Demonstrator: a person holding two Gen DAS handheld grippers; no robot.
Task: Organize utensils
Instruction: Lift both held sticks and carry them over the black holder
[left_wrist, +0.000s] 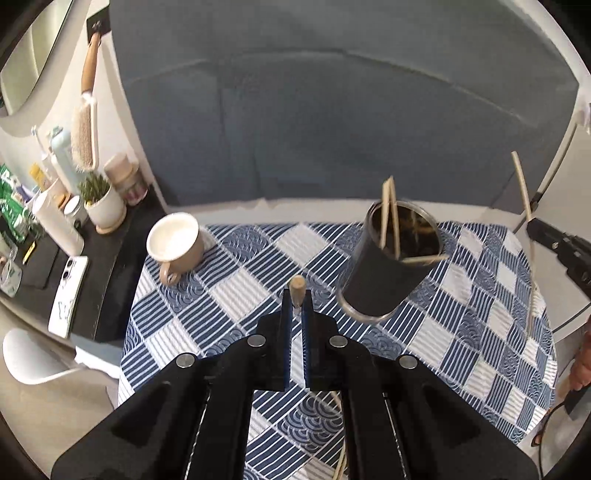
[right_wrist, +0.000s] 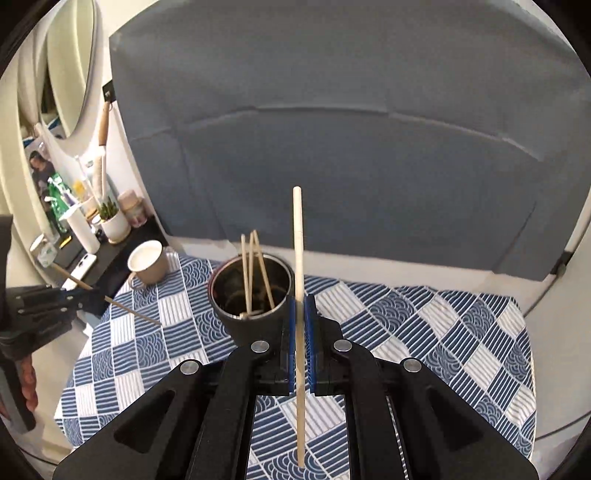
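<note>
A dark metal cup (left_wrist: 388, 269) stands on the blue-and-white checked tablecloth (left_wrist: 236, 291) and holds three wooden chopsticks (left_wrist: 389, 214). My left gripper (left_wrist: 297, 300) is shut on a chopstick (left_wrist: 297, 286) whose blunt end pokes up between the pads, left of the cup. In the right wrist view my right gripper (right_wrist: 303, 301) is shut on a long chopstick (right_wrist: 297, 240) that stands nearly upright, just right of the cup (right_wrist: 251, 299). Each gripper also shows in the other's view: the right gripper (left_wrist: 533, 223) with its chopstick (left_wrist: 521, 184), the left gripper (right_wrist: 96, 293) with its slanting chopstick (right_wrist: 129, 312).
A beige mug (left_wrist: 177, 243) sits at the table's far left corner. Beyond it a dark side shelf (left_wrist: 92, 258) carries a potted plant (left_wrist: 101, 199), bottles and a phone. A grey upholstered back (left_wrist: 332, 129) rises behind the table. A white chair (left_wrist: 33, 354) stands left.
</note>
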